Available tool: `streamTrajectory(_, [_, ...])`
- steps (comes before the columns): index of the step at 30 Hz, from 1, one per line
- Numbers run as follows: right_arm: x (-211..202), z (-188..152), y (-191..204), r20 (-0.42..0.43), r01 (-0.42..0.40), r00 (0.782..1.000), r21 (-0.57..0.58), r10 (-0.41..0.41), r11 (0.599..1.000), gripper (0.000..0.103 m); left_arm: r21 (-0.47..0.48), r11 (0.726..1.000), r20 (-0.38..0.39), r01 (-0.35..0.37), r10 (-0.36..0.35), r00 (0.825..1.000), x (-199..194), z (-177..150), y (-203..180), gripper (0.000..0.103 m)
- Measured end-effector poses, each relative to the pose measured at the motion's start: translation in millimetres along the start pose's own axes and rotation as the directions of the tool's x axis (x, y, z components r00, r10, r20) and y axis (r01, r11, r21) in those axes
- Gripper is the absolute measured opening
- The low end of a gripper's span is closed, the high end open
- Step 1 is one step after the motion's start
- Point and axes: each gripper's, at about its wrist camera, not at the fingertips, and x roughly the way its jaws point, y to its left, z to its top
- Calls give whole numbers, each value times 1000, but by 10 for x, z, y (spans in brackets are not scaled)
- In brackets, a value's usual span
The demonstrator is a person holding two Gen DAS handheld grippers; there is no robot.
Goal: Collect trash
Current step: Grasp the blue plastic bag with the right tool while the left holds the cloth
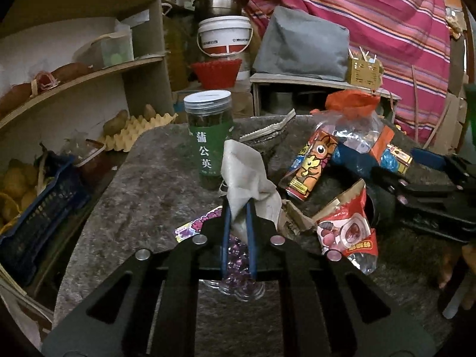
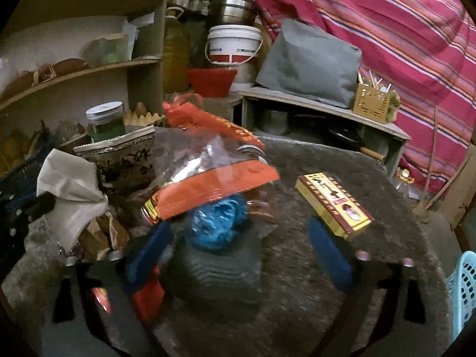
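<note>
At the far left of the left wrist view, curved wooden shelves [image 1: 89, 71] hold an egg tray [image 1: 134, 131] and a dark blue crate [image 1: 38, 217] beside the grey stone-like table [image 1: 142, 196]. A tall clear jar with a green label [image 1: 208, 142] stands upright on the table. Just right of it, the left gripper [image 1: 238, 208] has its blue fingers [image 1: 251, 238] drawn together, clamped on a crumpled beige paper wrapper [image 1: 250, 178] that rises above the tips. Below the fingers lies a clear packet of purple beads [image 1: 238, 255], and a small purple-and-white candy wrapper [image 1: 199, 223] lies flat to the left.

Further right sits the heap of trash: an orange cartoon snack pack [image 1: 309, 163], a red snack bag [image 1: 348, 226] and a clear plastic bag with orange trim [image 1: 354, 119].

In the right wrist view, the right gripper [image 2: 238, 250] has its blue fingers [image 2: 330, 253] wide apart, astride a crumpled blue plastic ball [image 2: 217, 223] without pressing on it; the frame is blurred. A yellow-and-red box [image 2: 333, 205] lies on the table just beyond the right-hand finger, and a light blue basket [image 2: 464, 291] shows at the right edge
</note>
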Motion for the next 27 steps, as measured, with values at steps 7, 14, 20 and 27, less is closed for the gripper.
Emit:
streamTrajectory(7, [105,-3,-3,-29,-76,997,-15,75,997,17,21,1000,9,1,-1,1000,-8,1,-61,9])
streamTrajectory(14, [-173,-40,-304,38,-59,998,9,59,998,12,-1,1000,26,11,-11,1000,-59,51,-77,9])
streamTrajectory(20, [-430,-161,-657,67,7,998,27,-9,1000,12,6,999,57,32,-32,998,-148,89,-178,9])
streamTrajectory(27, [-631,-281,-1100,67,63,995,72,-68,995,13,30,998,92,58,-61,994,-268,98,-356,9])
